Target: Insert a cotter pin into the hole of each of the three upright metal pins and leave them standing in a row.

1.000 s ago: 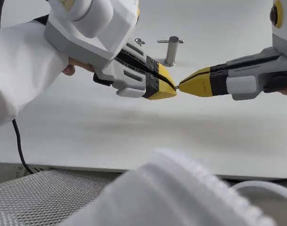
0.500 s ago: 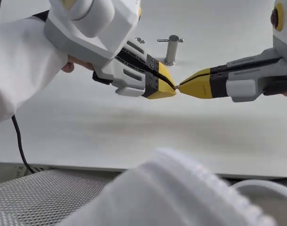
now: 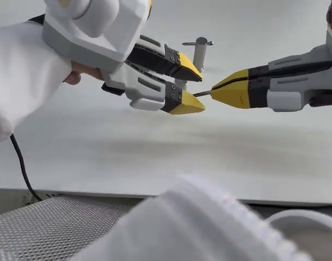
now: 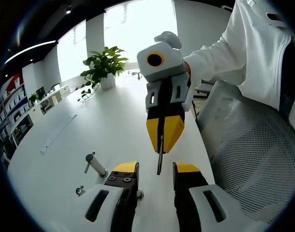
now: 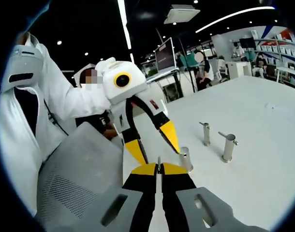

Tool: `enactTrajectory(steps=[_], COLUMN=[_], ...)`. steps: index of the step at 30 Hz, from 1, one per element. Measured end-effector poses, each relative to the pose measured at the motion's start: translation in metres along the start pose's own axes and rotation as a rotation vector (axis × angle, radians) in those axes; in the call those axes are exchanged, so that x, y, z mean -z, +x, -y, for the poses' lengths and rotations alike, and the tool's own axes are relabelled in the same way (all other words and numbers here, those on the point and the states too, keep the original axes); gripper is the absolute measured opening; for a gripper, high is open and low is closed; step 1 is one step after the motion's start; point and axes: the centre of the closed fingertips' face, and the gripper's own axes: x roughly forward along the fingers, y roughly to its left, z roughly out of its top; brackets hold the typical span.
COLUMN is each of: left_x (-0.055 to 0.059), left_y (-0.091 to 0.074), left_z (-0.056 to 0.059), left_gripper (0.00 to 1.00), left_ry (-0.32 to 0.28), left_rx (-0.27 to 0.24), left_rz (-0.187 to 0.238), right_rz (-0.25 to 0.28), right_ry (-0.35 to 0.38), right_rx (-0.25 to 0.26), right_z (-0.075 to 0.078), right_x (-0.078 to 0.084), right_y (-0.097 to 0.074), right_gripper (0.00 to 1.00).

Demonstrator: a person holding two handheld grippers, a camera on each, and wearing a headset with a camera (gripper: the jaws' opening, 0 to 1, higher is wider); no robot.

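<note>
Yellow-tipped right gripper (image 3: pixel 214 91) is clamped on a cotter pin (image 4: pixel 159 153), held roughly level above the white table (image 3: pixel 155 152). The cotter pin's free end sits between the jaws of the left gripper (image 3: pixel 201 93), which are apart. Can't tell if it touches them. Three metal pins (image 5: pixel 185 158) stand upright on the table behind. Two of these, (image 5: pixel 205 134) and (image 5: pixel 228 147), have a cotter through the top.
</note>
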Motion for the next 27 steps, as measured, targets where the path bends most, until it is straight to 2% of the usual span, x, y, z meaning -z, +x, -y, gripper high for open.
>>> enactTrajectory(steps=[2, 3, 5, 8, 12, 17, 20, 27], left_x=[0.004, 0.006, 0.013, 0.025, 0.034, 0.039, 0.041, 0.047], left_y=[-0.003, -0.004, -0.005, -0.005, -0.003, 0.002, 0.004, 0.007], left_z=[-0.011, -0.014, -0.018, -0.025, -0.032, -0.036, -0.039, -0.035], left_gripper=[0.33, 0.34, 0.35, 0.34, 0.31, 0.23, 0.18, 0.11], left_ry=[0.013, 0.021, -0.005, -0.028, -0.051, -0.08, -0.096, -0.111], left_rx=[-0.053, -0.064, -0.072, -0.079, -0.092, -0.081, -0.072, -0.044], left_rz=[-0.004, -0.006, -0.017, -0.039, -0.059, -0.07, -0.076, -0.098], right_rz=[0.018, 0.026, 0.034, 0.044, 0.053, 0.07, 0.083, 0.096], right_ry=[-0.021, -0.032, -0.068, -0.06, -0.074, -0.091, -0.08, -0.061], right_rx=[0.015, 0.019, 0.034, 0.045, 0.055, 0.062, 0.051, 0.047], right_z=[0.005, 0.007, 0.013, 0.022, 0.028, 0.037, 0.036, 0.039], right_x=[0.0, 0.0, 0.001, 0.006, 0.007, 0.008, 0.006, 0.009], right_y=[-0.002, -0.003, -0.004, -0.003, 0.001, 0.007, 0.011, 0.016], right_gripper=[0.0, 0.0, 0.0, 0.0, 0.0, 0.0, 0.0, 0.0])
